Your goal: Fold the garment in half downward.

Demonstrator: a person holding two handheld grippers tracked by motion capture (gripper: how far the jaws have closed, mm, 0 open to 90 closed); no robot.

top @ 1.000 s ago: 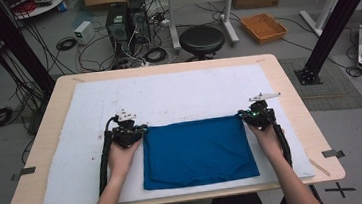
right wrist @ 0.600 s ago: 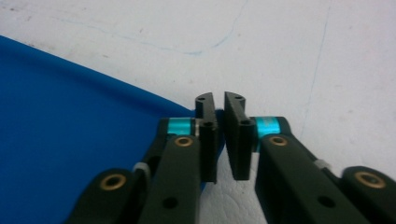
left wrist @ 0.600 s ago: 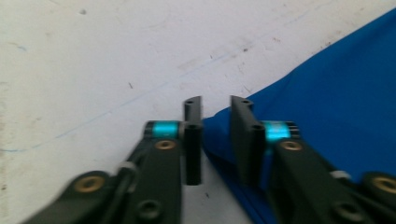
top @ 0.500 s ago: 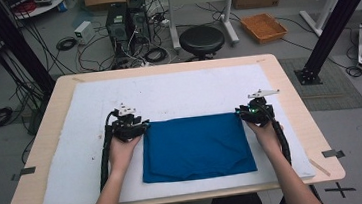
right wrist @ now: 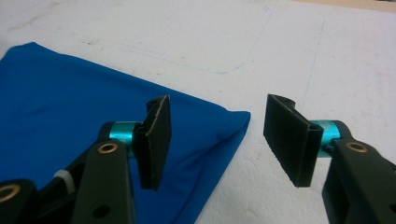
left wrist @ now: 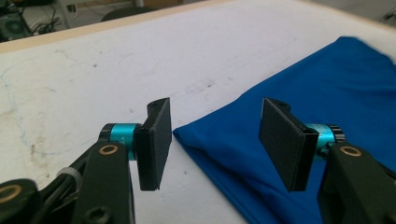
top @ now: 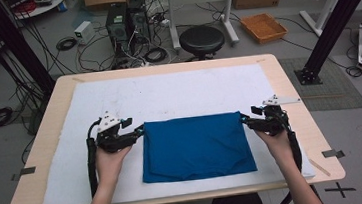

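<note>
Two tools sit at the far corners of a folded blue cloth (top: 196,147) that lies flat on the white mat (top: 178,94) covering the counter (top: 289,96), in the near half and roughly centred in front of the person. The left tool (top: 139,132) is at the cloth's far left corner and the right tool (top: 245,120) at its far right corner. Both are released: their jaws have just been opening, and nothing is pinched between them. In the left gripper view the left tool (left wrist: 215,140) stands spread above the cloth (left wrist: 327,93), whose corner lies on the mat beneath the gap, untouched by the pads. The right gripper view shows the same for the right tool (right wrist: 217,140), with the cloth's corner (right wrist: 236,119) resting below and between the spread jaws.

The step in hand looks like letting go after laying a fold, so the care now is in leaving cleanly. Best to lift both tools straight up before drawing them back, so that no pad snags the fabric and drags the far edge out of line. Both hands should part from the cloth evenly, since one trailing corner would skew the rectangle. The near edge shows a slight wave, and the next fold probably wants that smoothed first. Any fresh grasp should take all layers at a corner, not the top one alone.
</note>
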